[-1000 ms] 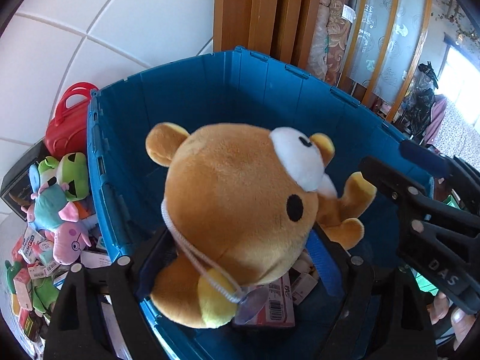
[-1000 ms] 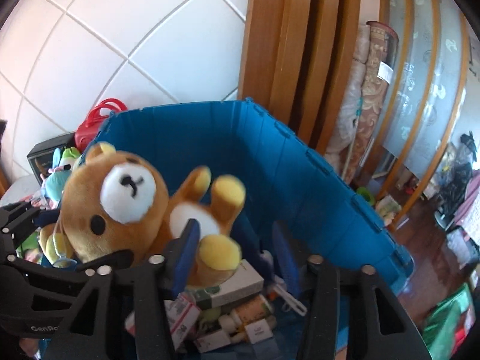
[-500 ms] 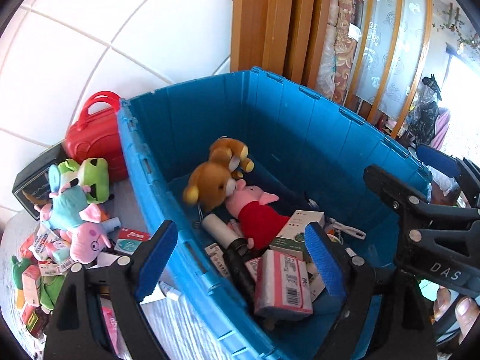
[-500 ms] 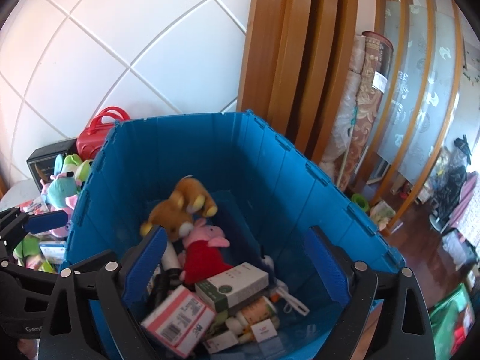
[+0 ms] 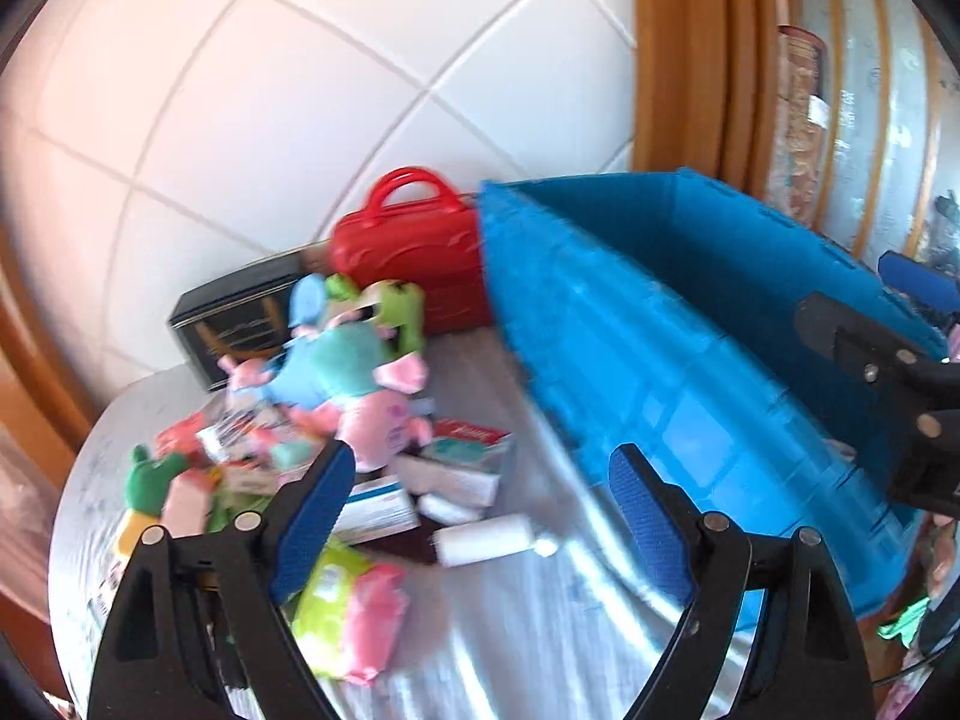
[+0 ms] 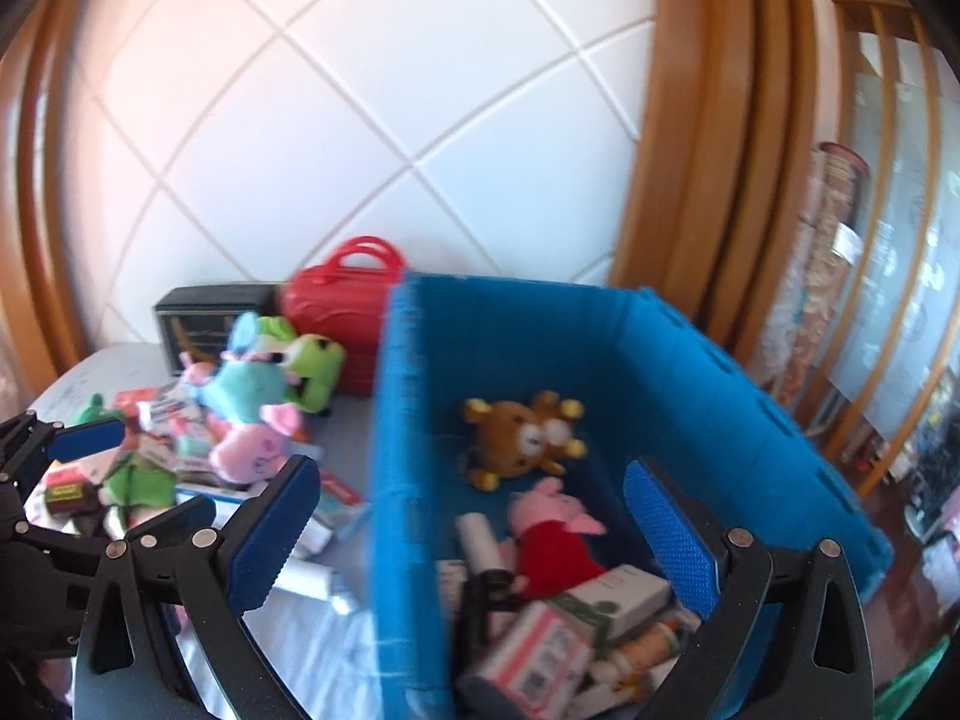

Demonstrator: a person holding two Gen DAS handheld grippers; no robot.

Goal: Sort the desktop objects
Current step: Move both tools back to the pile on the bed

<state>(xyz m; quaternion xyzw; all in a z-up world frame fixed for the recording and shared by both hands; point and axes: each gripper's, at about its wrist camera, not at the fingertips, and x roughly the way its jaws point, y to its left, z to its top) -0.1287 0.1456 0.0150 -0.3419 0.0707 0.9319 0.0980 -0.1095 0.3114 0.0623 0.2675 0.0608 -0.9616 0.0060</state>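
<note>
Left gripper [image 5: 480, 504]: swung off the blue crate [image 5: 660, 360] since half a second ago; fingers spread, empty, over one white tube [image 5: 486, 543]. Right gripper [image 6: 474, 516]: spread, empty. Ahead of its fingers, in crate: one brown bear [image 6: 522, 435], one pig plush [image 6: 552, 534].

white tiled wall [image 5: 312, 78], wooden door frame [image 6: 708, 138], rolled rugs [image 6: 822, 252]
</note>
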